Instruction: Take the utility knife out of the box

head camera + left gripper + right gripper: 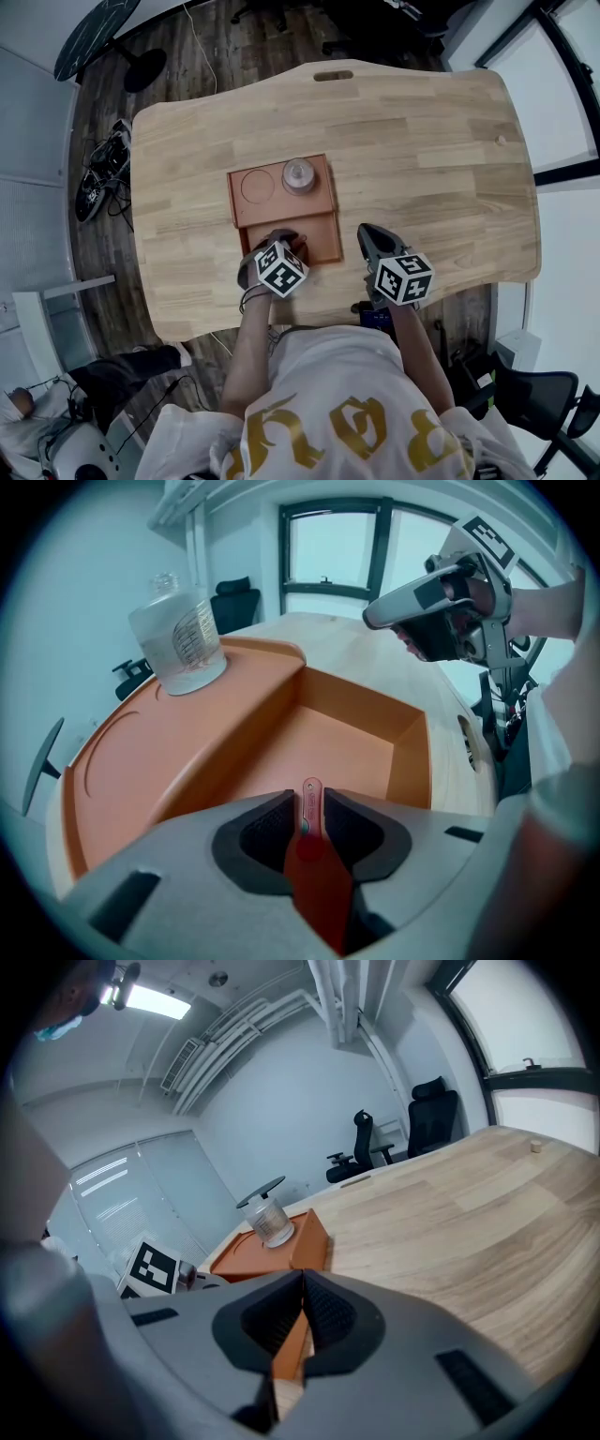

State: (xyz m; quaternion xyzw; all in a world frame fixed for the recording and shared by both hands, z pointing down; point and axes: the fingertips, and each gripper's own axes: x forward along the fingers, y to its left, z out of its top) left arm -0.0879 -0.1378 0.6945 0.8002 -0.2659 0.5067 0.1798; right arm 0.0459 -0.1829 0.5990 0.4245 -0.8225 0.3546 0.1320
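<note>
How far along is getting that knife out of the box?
Done: the left tongs grip the red utility knife. In hand: it is held over the empty compartment of the orange box. Left: carry it clear of the box. The right tongs are shut, empty.

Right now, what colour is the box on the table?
Orange. The box shows best in the left gripper view.

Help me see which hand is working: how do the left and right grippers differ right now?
The left gripper is shut on the red utility knife; the right gripper is shut on nothing. The left gripper is over the orange box's deep compartment; the right gripper is over bare table beside the box. The left gripper points steeply down, the right gripper nearer level. Both share the same grey build.
</note>
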